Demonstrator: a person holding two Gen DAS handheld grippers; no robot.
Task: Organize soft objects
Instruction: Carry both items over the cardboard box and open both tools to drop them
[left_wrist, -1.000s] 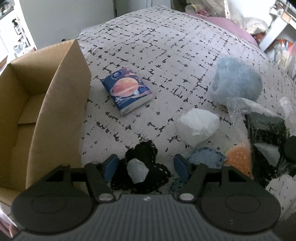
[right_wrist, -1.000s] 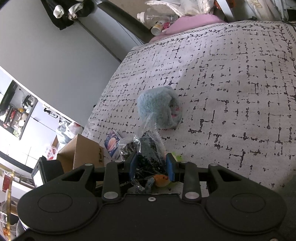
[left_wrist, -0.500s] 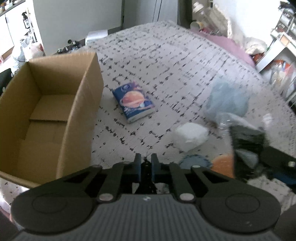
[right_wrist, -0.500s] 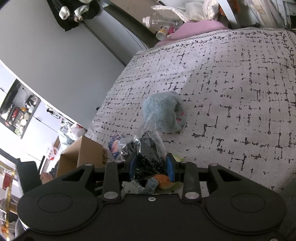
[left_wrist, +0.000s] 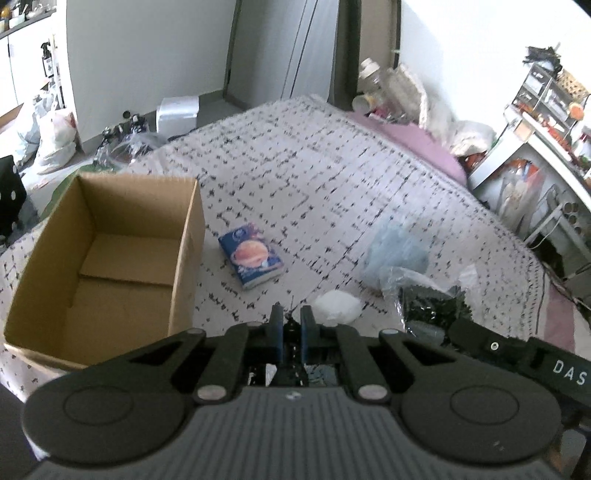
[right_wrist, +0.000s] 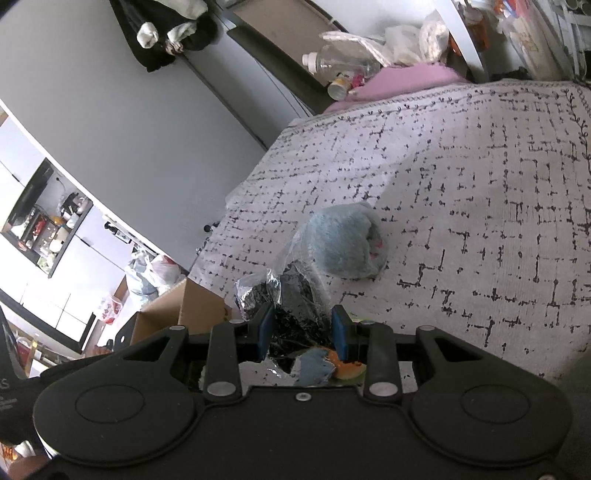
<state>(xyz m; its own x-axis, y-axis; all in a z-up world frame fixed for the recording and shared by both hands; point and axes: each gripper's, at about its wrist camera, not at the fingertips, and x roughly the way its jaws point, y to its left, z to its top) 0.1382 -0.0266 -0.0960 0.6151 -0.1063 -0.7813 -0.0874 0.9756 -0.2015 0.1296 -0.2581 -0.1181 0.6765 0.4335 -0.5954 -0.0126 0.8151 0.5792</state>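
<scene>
Left wrist view first: my left claw (left_wrist: 291, 332) has just snapped closed on that black fabric thing (left_wrist: 291, 363), which a second ago was lying on the bedspread (left_wrist: 332, 192) between open jaws. Now the blue pads are pinched nearly together with a thin dark bit of it caught between them, and the rest hangs below, mostly hidden by the claw body. The whole view has risen too, so the bed looks farther down and the cardboard box (left_wrist: 184, 236) shows its empty floor off to my left. Pickup done, I'd say; next is swinging over to the box and letting go.

Right wrist view: my right claw (right_wrist: 302, 328) hasn't changed its grip, clamped on the clear plastic bag (right_wrist: 291, 295) stuffed with dark material. The fluffy blue plush (right_wrist: 343, 243) sits on the bed just past the bag.

Left on the bed: the tissue pack (left_wrist: 251, 256) and a white lump (left_wrist: 336, 306). Only worry is the thin pinch slipping during the move.
</scene>
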